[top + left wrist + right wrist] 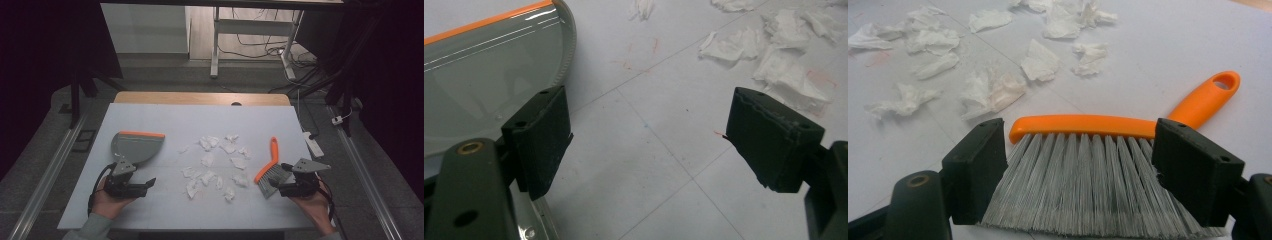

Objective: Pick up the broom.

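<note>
The right gripper stood with jaws apart, straddling the bristles of the brush without pinching them. The brush lay flat at the table's right, its long axis running away from the person, handle pointing to the far edge. The left gripper gaped empty just beside the dustpan, paper scraps between the two tools

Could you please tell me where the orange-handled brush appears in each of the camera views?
High view: the brush lies right of centre, just ahead of the right tongs.
Right gripper view: the brush sits low in the centre, bristles between the open jaws.
Left gripper view: not in it.
Shared landmark: the scattered paper scraps.
</note>
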### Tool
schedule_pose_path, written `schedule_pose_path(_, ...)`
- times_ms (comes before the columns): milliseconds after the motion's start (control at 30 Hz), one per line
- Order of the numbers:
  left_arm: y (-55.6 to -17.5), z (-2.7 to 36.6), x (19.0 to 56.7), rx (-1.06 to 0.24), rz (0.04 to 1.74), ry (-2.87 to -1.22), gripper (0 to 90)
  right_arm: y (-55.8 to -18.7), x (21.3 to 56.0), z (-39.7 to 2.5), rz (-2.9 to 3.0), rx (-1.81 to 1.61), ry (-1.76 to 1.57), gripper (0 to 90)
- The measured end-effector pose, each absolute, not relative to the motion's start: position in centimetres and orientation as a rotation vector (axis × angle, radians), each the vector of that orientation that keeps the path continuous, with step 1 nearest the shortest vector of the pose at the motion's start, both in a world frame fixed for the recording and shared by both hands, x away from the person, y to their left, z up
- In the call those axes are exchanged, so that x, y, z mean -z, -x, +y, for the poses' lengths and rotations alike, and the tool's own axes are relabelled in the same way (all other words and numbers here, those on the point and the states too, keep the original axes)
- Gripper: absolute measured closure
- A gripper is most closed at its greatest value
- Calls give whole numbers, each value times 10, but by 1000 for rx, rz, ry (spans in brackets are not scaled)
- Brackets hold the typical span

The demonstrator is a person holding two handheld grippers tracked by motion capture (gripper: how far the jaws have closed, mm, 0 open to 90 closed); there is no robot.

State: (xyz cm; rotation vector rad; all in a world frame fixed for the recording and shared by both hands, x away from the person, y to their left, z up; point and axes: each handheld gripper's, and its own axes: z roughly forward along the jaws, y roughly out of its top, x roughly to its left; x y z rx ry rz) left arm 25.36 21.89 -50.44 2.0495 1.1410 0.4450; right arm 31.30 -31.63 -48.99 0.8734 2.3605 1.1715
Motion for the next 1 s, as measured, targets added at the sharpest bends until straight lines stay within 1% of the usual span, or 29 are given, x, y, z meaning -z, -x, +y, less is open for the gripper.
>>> schedule_pose_path(733, -253, 217, 504, -460, 1137, -2047, 189, -307, 487, -314, 2348, -1135, -866, 236)
schedule_pose_path(900, -253, 215, 504, -462, 1133, -2053, 190, -307, 485, -314, 2351, -1128, -877, 244)
schedule_pose_path(1000, -254, 215, 502, -465, 1128, -2055, 190, -308, 477, -314, 2359, -1101, -905, 254)
